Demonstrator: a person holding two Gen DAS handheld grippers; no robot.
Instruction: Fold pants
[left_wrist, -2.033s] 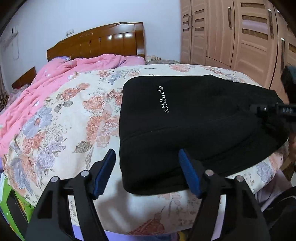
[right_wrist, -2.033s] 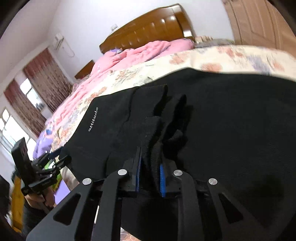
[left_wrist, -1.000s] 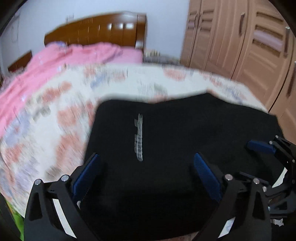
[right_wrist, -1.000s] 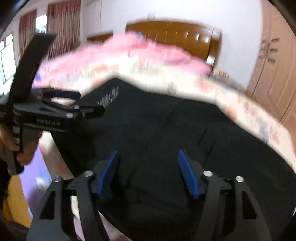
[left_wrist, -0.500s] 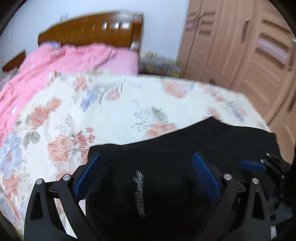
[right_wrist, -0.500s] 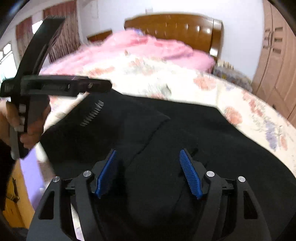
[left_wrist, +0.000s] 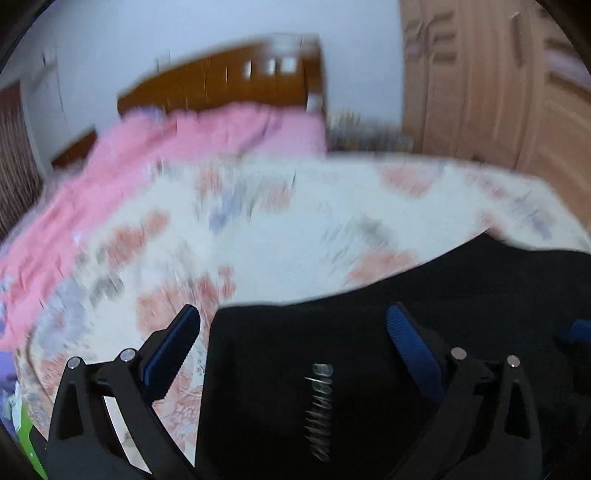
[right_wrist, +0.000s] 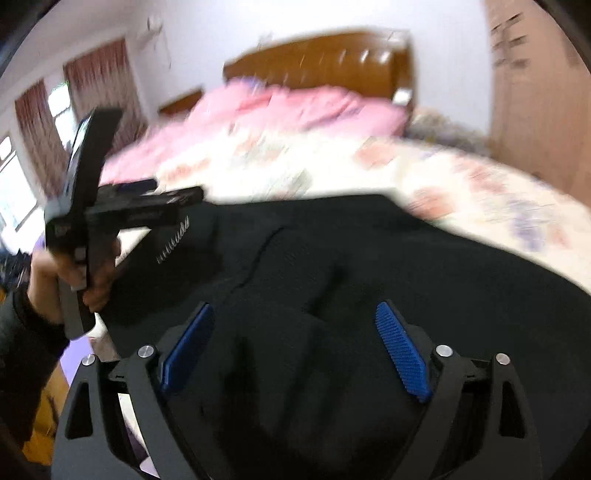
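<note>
I see matt black fleece-like cloth pants (right_wrist: 369, 266) on a floral cotton-looking bedsheet (left_wrist: 295, 229); glossy varnished wooden headboard (right_wrist: 325, 62); ribbed blue gripper pads (right_wrist: 402, 350).

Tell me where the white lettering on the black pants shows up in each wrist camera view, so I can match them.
Left wrist: the white lettering sits low at centre, between the left gripper's open fingers, blurred.
Right wrist: the lettering is at mid-left, just under the left gripper.
Shared landmark: the wooden headboard, at the top of both views.

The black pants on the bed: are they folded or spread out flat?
Folded: the black pants lie as a compact block with overlapping layers on the floral bedspread.
</note>
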